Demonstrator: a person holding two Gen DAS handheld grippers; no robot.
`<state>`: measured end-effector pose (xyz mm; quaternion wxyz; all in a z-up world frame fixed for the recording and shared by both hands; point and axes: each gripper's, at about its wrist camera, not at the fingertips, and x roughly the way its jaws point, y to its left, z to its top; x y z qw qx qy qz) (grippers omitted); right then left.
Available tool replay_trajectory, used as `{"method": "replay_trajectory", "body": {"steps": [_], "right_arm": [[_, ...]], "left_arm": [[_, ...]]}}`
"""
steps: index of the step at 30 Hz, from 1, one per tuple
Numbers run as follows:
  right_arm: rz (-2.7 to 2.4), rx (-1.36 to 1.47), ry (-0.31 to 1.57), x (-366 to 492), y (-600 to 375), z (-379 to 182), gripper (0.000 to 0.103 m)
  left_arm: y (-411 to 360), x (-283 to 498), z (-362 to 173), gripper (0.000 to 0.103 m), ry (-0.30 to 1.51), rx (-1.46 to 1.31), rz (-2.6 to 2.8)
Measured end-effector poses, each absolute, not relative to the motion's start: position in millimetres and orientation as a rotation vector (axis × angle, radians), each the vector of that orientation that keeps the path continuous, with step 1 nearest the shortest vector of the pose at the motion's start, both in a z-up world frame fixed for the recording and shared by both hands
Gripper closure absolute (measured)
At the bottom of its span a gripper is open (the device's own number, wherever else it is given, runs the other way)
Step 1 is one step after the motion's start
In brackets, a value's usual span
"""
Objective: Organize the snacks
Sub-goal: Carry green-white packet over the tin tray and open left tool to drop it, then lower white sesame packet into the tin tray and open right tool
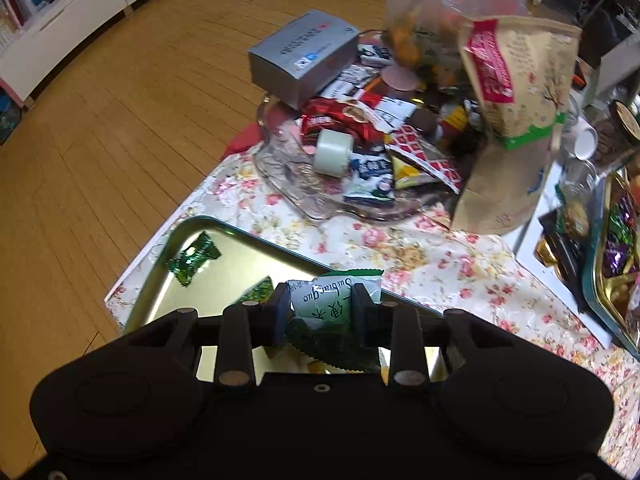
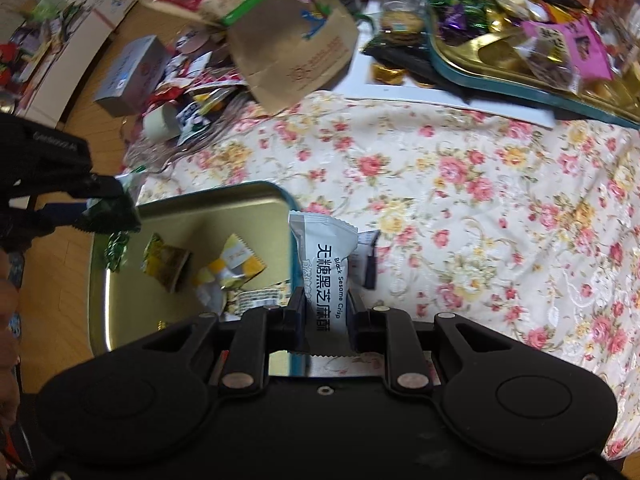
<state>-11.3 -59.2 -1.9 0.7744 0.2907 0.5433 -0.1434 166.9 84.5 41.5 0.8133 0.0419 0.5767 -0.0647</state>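
My left gripper [image 1: 322, 312] is clamped on a green-and-white foil snack packet [image 1: 334, 304], jaws held fairly wide by its width, hanging over the shiny gold rectangular metal tray [image 1: 248, 256] at the table's corner. A green twisted candy wrapper [image 1: 193, 258] lies in that tray. My right gripper [image 2: 326, 316] is pinched tight on a grey-white sesame crisp packet [image 2: 324, 264], just at the tray's right edge, above the flowered tablecloth [image 2: 460, 200]. Yellow wrapped snacks [image 2: 236, 264] sit inside the tray.
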Motion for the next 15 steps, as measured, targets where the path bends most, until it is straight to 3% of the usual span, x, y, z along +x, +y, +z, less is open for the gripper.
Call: {"method": "replay_trajectory", "body": {"steps": [15], "right_arm": [[-0.155, 0.54, 1.146, -2, -11, 12, 0.081]], "left_arm": [[120, 183, 45, 0.062, 1.27, -0.019, -0.029]]}}
